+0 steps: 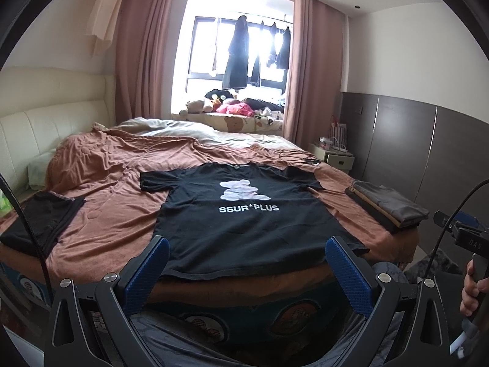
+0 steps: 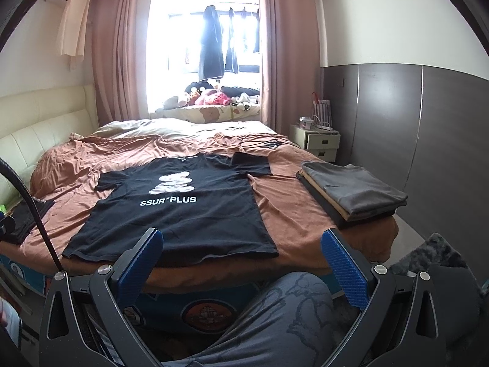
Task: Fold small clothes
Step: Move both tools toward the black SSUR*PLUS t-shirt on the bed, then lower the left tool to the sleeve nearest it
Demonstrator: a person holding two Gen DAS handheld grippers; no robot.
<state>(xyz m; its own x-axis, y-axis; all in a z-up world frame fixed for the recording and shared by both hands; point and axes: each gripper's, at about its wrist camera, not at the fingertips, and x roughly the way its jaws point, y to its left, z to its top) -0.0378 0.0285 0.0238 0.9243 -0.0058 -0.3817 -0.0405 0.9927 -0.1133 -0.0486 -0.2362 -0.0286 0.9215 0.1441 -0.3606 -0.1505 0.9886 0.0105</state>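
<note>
A black T-shirt (image 1: 244,226) with a white bear print and "SSUR*PLUS" lies flat, front up, on the brown bedspread (image 1: 110,202), its hem at the near bed edge. It also shows in the right wrist view (image 2: 183,220). My left gripper (image 1: 247,260) is open and empty, held back from the bed in front of the hem. My right gripper (image 2: 241,253) is open and empty, in front of the shirt's right hem corner, above the person's knee (image 2: 275,312). The right gripper's body shows at the left wrist view's right edge (image 1: 464,238).
A stack of folded clothes (image 2: 351,192) sits at the bed's right edge. A dark garment pile (image 1: 42,226) lies at the left edge. Cables (image 2: 266,143) lie on the far bedspread. A nightstand (image 2: 318,140) stands by the grey wall panels; a dark rug (image 2: 434,253) lies at the right.
</note>
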